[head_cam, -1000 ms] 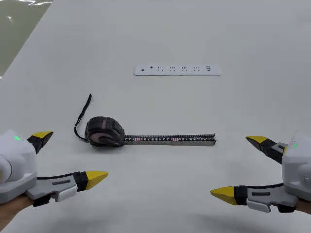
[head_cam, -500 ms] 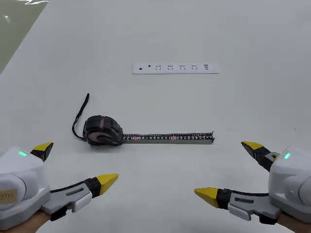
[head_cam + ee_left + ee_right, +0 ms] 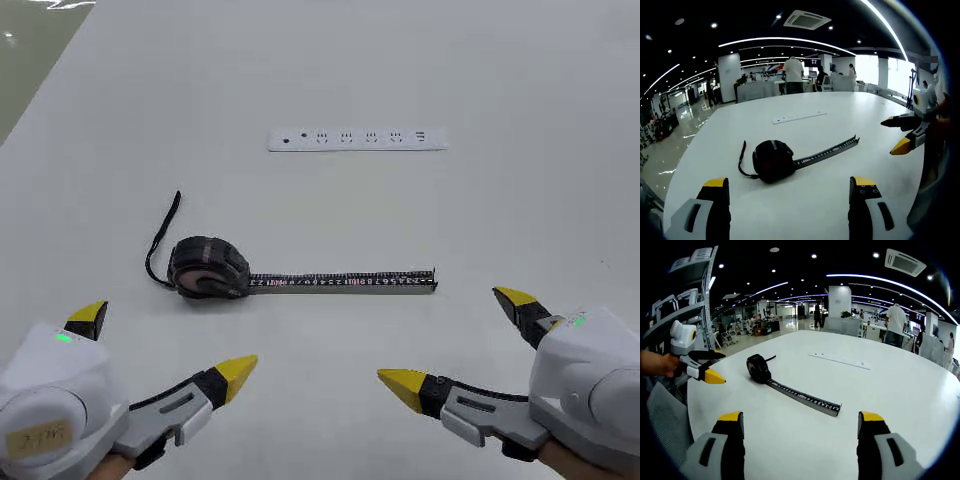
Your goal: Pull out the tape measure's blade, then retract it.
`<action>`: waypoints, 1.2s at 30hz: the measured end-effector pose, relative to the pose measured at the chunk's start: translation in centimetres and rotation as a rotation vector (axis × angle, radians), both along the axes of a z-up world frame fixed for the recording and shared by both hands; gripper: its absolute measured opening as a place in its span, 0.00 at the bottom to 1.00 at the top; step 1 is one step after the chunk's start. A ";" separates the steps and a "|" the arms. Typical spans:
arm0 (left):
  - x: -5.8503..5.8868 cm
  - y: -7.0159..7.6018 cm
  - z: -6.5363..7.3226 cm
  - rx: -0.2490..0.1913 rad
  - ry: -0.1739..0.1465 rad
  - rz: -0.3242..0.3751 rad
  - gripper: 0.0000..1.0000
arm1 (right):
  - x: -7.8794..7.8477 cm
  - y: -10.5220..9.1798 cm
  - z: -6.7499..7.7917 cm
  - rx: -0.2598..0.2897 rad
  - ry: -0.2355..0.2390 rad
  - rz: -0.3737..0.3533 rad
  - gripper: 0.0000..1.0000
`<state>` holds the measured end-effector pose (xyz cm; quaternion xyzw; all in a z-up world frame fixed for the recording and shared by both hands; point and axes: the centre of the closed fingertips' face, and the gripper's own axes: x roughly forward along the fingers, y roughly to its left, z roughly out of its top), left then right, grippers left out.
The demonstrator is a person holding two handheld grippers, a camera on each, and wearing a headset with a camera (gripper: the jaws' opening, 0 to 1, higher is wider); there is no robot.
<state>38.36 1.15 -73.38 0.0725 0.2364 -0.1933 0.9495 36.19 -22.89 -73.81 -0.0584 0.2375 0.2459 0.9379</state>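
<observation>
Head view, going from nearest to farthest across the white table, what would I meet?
Yellow-tipped left gripper and right gripper, side by side → dark round tape measure with its blade pulled out → long white power strip.

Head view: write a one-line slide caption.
Both open, the left claw and right claw hover short of a black tape measure with its blade extended; a power strip lies beyond.
</observation>
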 end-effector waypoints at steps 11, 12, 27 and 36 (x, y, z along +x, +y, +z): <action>0.1 -0.7 0.5 -0.029 -0.002 0.041 0.97 | -0.5 0.5 0.0 0.007 0.008 0.002 0.96; 0.1 -0.8 0.6 -0.031 -0.007 0.044 0.97 | -0.6 0.6 0.0 0.006 0.008 0.003 0.96; 0.4 -1.2 0.2 -0.028 -0.008 0.081 0.97 | -0.4 0.5 -0.4 -0.004 0.016 0.024 0.95; 0.7 -1.7 -0.4 -0.019 0.002 0.097 0.97 | -0.1 0.6 -1.0 0.000 0.024 0.058 0.95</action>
